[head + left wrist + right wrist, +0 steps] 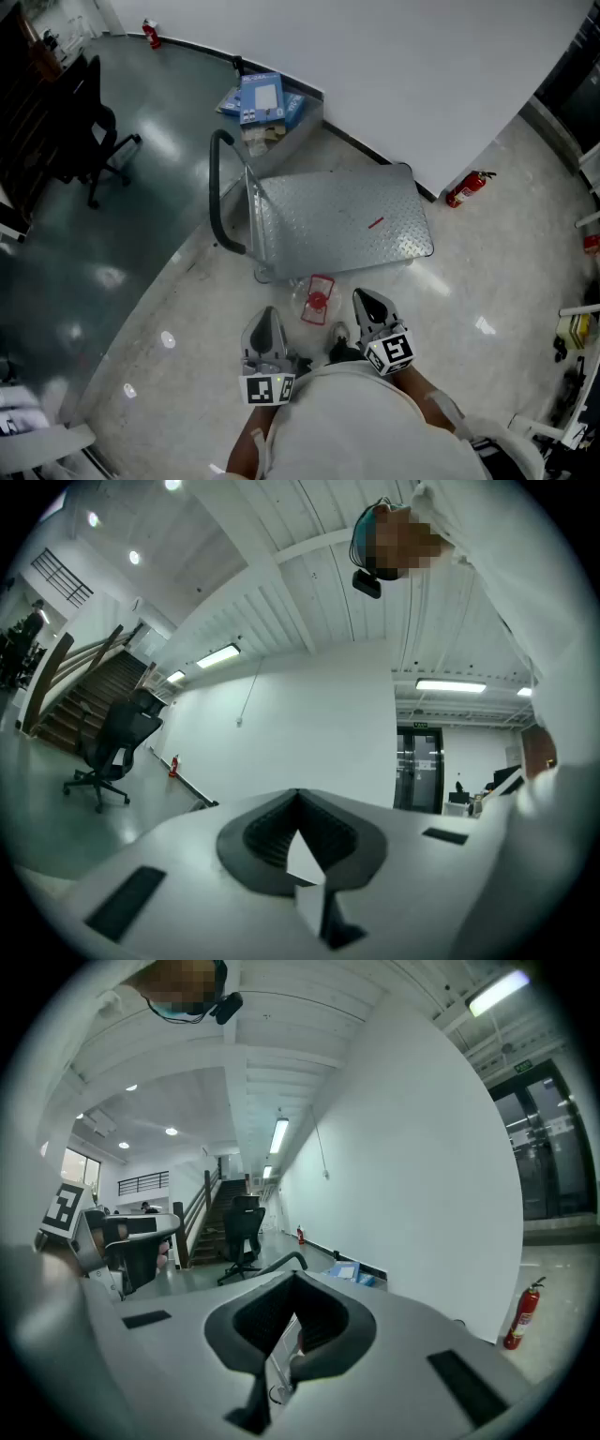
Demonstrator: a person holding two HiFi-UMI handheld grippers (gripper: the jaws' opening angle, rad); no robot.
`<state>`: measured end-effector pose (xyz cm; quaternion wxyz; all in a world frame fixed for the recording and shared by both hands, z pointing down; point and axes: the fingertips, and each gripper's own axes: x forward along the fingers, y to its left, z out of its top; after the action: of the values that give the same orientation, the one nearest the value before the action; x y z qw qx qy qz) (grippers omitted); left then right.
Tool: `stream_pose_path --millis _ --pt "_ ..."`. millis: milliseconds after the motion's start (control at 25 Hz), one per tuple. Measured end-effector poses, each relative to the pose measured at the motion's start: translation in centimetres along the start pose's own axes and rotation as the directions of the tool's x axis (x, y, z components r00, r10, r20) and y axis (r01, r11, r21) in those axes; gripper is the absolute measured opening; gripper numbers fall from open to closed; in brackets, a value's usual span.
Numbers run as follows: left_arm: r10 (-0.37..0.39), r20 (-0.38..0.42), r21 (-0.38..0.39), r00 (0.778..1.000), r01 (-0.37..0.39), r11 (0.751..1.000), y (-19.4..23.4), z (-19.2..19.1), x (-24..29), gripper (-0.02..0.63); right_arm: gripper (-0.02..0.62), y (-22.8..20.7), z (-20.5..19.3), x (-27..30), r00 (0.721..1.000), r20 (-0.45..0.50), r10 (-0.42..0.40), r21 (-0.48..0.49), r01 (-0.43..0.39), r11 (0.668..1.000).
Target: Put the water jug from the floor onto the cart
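Note:
The water jug, clear with a red cap and label, lies on the floor just in front of the cart's near edge. The cart is a grey ribbed-metal platform with a black handle on its left side, and nothing sits on it. My left gripper is held a little to the jug's left and nearer to me, jaws together and empty. My right gripper is just right of the jug, also shut and empty. In the left gripper view the jaws meet against the white wall. Those in the right gripper view meet over the cart's handle.
A red fire extinguisher stands by the white wall right of the cart. Blue boxes are stacked behind the cart. A black office chair stands on the dark floor at the left. White furniture lines the right edge.

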<state>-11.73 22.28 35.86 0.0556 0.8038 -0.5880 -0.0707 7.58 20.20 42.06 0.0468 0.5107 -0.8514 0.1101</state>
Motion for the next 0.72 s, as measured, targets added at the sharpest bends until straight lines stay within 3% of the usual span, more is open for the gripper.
stream_pose_path --millis 480,600,680,720 --pt "0.001 -0.012 -0.009 1.000 -0.002 1.000 0.6 -0.4 0.1 0.003 0.011 0.1 -1.0 0.6 0.999 -0.033 -0.006 -0.002 0.006 1.000" --pt "0.007 -0.020 -0.012 1.000 -0.007 1.000 1.0 -0.5 0.1 0.003 0.012 -0.4 -3.2 2.4 0.987 -0.163 -0.010 -0.040 0.003 0.999" --pt "0.011 -0.028 -0.011 1.000 -0.011 1.000 1.4 -0.6 0.3 0.003 0.017 -0.4 -6.1 4.9 0.946 -0.323 0.034 -0.055 -0.055 0.997" --pt "0.013 -0.033 -0.012 0.999 -0.014 1.000 1.6 -0.8 0.5 0.003 0.032 -0.2 -8.1 6.3 0.910 -0.410 0.066 -0.058 -0.098 0.993"
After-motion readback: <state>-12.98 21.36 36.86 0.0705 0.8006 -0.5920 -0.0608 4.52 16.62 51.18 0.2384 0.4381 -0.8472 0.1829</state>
